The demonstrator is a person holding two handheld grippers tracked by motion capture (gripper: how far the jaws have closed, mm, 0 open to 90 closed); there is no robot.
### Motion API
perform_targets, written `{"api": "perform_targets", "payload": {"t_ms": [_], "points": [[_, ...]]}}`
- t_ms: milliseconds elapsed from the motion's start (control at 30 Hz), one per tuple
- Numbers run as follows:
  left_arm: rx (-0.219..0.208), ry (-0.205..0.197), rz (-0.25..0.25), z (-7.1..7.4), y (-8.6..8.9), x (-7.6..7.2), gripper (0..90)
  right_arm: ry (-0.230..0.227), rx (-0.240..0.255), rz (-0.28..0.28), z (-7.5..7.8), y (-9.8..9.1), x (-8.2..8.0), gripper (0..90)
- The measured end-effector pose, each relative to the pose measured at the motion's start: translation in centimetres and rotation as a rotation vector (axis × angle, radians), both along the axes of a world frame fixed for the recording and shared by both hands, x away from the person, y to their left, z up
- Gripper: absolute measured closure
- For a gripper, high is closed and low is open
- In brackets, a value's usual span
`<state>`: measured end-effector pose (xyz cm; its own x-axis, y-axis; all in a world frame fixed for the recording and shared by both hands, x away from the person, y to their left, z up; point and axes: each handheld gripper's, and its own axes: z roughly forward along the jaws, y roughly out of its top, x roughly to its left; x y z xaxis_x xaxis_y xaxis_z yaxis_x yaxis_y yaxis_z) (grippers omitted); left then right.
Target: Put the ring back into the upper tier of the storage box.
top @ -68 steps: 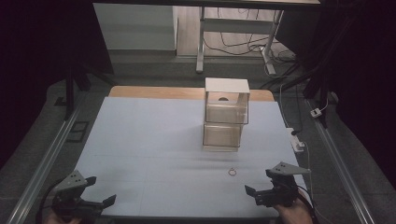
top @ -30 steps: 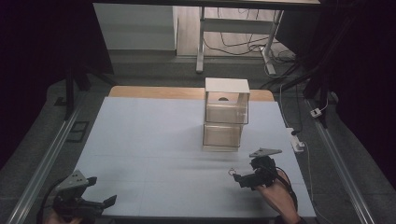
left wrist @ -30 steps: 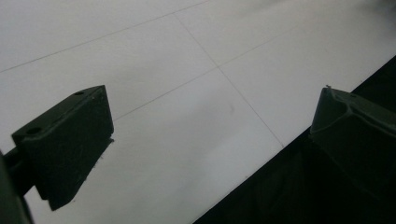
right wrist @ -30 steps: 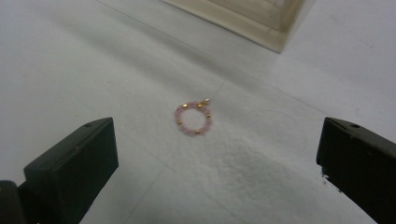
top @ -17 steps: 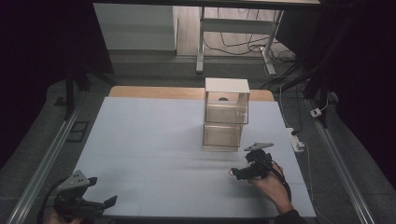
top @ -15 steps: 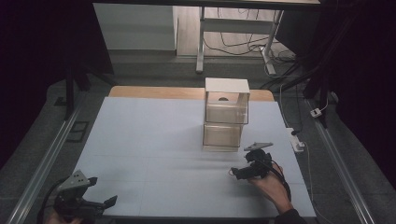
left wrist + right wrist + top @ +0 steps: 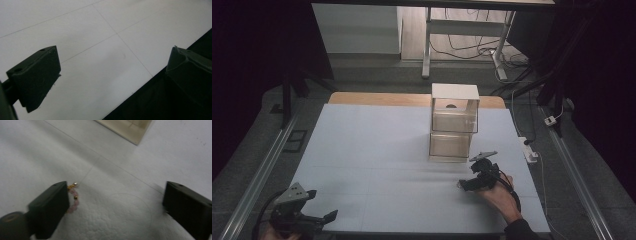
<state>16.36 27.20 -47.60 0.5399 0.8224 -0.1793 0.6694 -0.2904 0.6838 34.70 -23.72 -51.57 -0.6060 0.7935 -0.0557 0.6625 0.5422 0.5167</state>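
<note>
Pink beads strung with gold ones form a small bracelet point(image 7: 72, 198) lying on the white counter point(image 7: 377, 150), just in front of the stacked clear boxes point(image 7: 454, 122). The right gripper point(image 7: 466, 184) hangs low over it, jaws apart and just closing, one jaw partly covering the bracelet. The left gripper point(image 7: 328, 217) rests at the counter's near edge, jaws wide apart on nothing.

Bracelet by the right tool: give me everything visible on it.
The bracelet is a small loop of pale pink beads with gold spacers and a whitish bead at one end. It lies flat on the white mat, partly hidden behind one jaw of the right tool, whose jaws stand wide apart. Whether that jaw touches it is unclear.
</note>
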Motion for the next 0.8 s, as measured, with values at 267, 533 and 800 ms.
{"api": "perform_targets", "payload": {"t_ms": [267, 533, 800], "points": [[0.007, 0.001, 0.0, 0.0, 0.0, 0.0, 0.0, 0.012, -0.014, 0.1, 1.0, 1.1, -1.0, 65.8], [0.018, 0.005, 0.001, 0.0, -0.2, 0.1, 0.0, 0.04, 0.004, 0.086, 1.0, 1.3, -1.4, 86.8], [0.028, 0.009, 0.0, 0.0, -0.3, 0.1, 0.0, 0.064, 0.052, 0.06, 1.1, 0.9, -1.2, 87.2]]}}
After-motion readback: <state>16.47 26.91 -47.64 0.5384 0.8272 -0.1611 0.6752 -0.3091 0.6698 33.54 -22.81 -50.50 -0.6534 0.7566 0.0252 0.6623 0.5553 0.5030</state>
